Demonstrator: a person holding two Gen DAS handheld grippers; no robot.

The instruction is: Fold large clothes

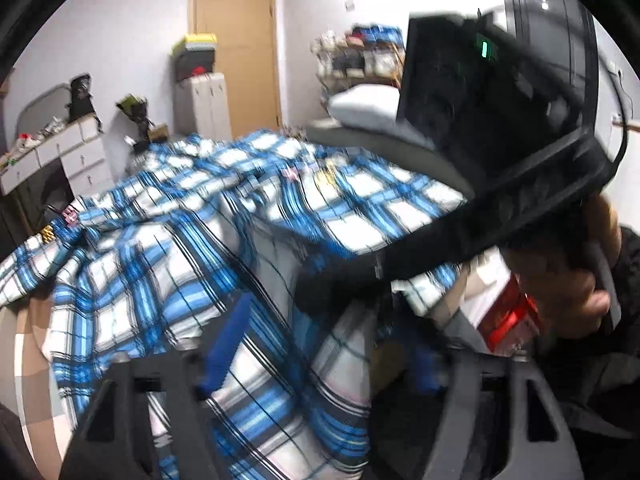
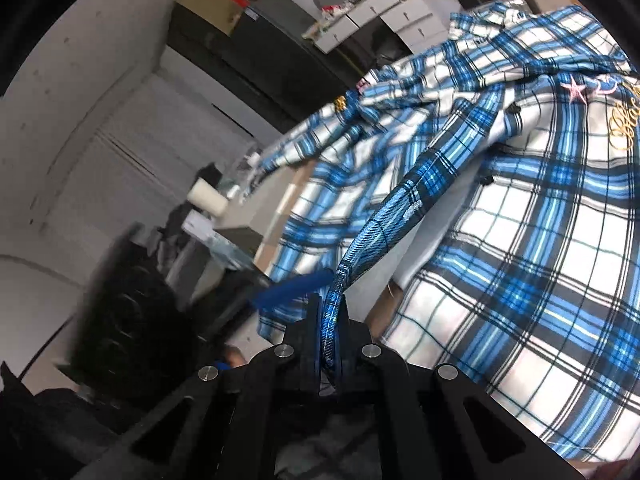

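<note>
While my right gripper (image 2: 328, 320) pinches the plaid shirt's (image 2: 500, 208) hem, angled downward, my left gripper (image 1: 320, 344) sits half-open with cloth between its fingers, apparently unpinched.

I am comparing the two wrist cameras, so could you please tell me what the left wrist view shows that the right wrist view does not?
Only the left wrist view shows the tan wooden door, a grey pillow and the right gripper's black body from outside. Only the right wrist view shows the right gripper shut on a blue hem strip, plus a pink embroidered star. Both share the blue-and-white plaid shirt and the white drawer unit.
</note>
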